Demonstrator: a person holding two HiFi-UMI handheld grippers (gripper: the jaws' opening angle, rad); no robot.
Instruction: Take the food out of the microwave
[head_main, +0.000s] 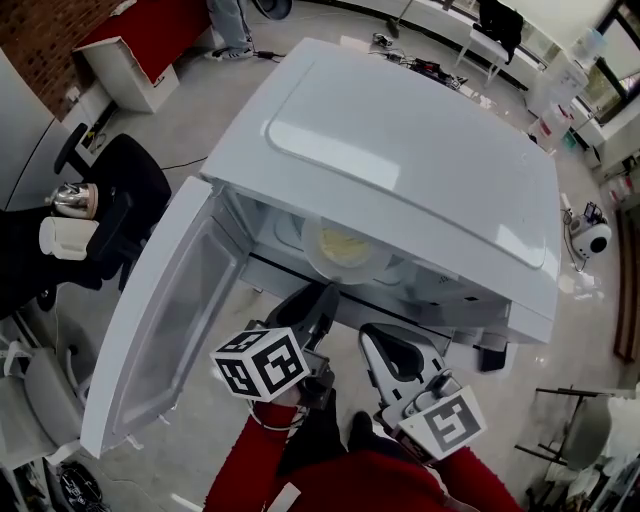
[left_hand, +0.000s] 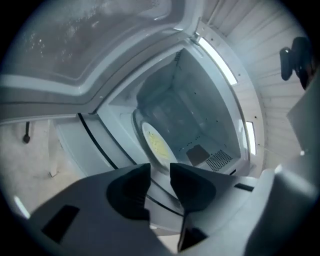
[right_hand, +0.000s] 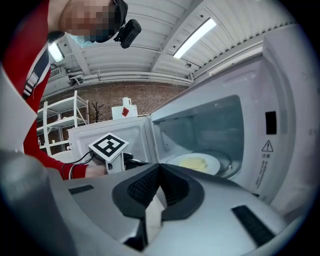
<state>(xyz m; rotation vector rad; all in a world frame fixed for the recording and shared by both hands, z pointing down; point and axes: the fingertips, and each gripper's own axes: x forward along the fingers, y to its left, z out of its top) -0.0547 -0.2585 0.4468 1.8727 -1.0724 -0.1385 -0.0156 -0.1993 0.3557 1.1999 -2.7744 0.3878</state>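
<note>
The white microwave (head_main: 420, 150) stands with its door (head_main: 160, 330) swung wide to the left. Inside, on the turntable, lies a white plate (head_main: 345, 252) with pale yellow food on it. My left gripper (head_main: 322, 298) points into the cavity mouth just short of the plate, and its jaws stand open with nothing between them. The left gripper view shows the plate (left_hand: 156, 145) beyond the left gripper (left_hand: 160, 167). My right gripper (head_main: 385, 345) hangs back in front of the oven with its jaws shut and empty. In the right gripper view the plate (right_hand: 195, 162) lies ahead of the right gripper (right_hand: 159, 169).
The open door (right_hand: 105, 132) bounds the left side of the approach. The control panel (right_hand: 270, 145) bounds the right. A black chair (head_main: 130, 190), a metal pot (head_main: 72, 198) and a white mug (head_main: 65, 238) stand at the left on the floor side.
</note>
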